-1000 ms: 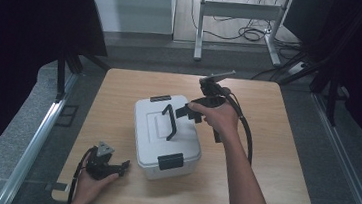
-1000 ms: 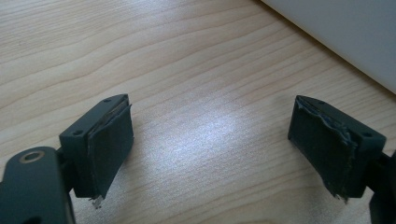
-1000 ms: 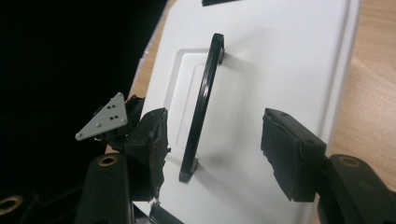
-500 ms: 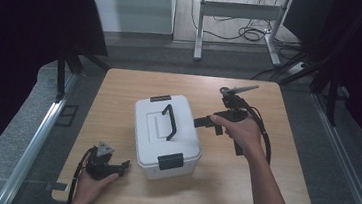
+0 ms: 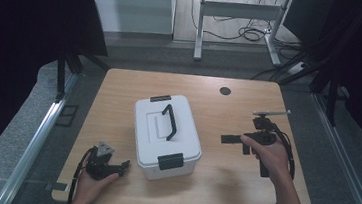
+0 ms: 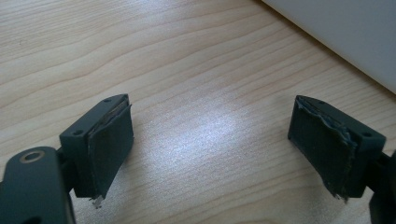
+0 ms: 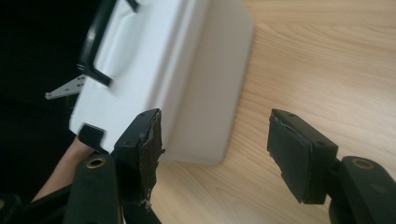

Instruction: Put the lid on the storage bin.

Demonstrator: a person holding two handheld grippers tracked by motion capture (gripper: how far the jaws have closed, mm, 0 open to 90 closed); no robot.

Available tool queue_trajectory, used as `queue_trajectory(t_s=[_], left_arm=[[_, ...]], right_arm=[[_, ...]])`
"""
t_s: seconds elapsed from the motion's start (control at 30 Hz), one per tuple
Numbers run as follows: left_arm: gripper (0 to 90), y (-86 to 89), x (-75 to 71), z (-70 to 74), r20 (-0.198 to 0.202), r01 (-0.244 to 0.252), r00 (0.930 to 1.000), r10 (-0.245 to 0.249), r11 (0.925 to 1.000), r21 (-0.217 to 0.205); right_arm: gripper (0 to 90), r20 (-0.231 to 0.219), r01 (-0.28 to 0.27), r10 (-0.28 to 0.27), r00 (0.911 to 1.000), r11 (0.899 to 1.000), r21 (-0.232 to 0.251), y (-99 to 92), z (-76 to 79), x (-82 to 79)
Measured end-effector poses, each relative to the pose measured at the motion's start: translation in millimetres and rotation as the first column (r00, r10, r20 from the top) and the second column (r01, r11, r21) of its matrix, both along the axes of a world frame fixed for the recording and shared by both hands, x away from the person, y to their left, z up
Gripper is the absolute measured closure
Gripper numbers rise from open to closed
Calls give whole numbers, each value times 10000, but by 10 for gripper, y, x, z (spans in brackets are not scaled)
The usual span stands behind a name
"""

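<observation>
Looks like a pause in the work with the white box (image 5: pixel 165 135): standing at the centre of the wooden table (image 5: pixel 221 186), lid on, black carry handle (image 5: pixel 169 122) folded flat on top, untouched by either tool. Seems clipped shut at the near latch (image 5: pixel 170 161) at 6 o'clock and at the far latch (image 5: pixel 160 99) at 12 o'clock, though too small to say for sure. Judging by that, set down and let go of, with any opening or lifting yet to come.

Right gripper (image 5: pixel 229 138) at 3 o'clock of the box, well apart from it and pointing at its side. Jaws spread wide, having just been opening, with nothing between them. In the right gripper view (image 7: pixel 215 149), just bare wood in the gap, with the box (image 7: pixel 187 70) beyond.

Left gripper (image 5: pixel 123 166) at 7 o'clock, low on the table just beside the box's near corner. Also gaping and empty, with plain tabletop between the pads in the left gripper view (image 6: pixel 210 144).

Pale wood-grain top, a small dark round hole (image 5: pixel 225 91) toward 1 o'clock. Around it grey floor, black curtains at 9 and 3 o'clock, and a white metal frame (image 5: pixel 238 9) with loose cables (image 5: pixel 248 34) at 12 o'clock.
</observation>
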State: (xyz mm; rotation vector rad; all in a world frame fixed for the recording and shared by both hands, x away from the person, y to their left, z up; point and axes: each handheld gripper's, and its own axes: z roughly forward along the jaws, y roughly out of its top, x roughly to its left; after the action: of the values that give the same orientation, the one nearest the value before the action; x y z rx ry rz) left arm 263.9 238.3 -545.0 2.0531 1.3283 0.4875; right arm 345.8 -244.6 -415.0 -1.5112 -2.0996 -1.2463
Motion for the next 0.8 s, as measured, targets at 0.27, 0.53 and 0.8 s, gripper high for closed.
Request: queue_trajectory(t_s=[0.27, 0.53, 0.8], left_arm=[[139, 1, 0, 1, -8, 10, 10000, -10, 10000, 15], [139, 1, 0, 1, -9, 9, 10000, -9, 10000, 13], [139, 1, 0, 1, -8, 10, 10000, -10, 10000, 15]], right_arm=[[355, 207, 328, -328, 9992, 9995, -10, -306, -287, -176], [359, 256, 905, -903, 9956, 9959, -54, -547, -648, -312], [358, 307, 979, -973, 9948, 9950, -193, -583, -718, -338]])
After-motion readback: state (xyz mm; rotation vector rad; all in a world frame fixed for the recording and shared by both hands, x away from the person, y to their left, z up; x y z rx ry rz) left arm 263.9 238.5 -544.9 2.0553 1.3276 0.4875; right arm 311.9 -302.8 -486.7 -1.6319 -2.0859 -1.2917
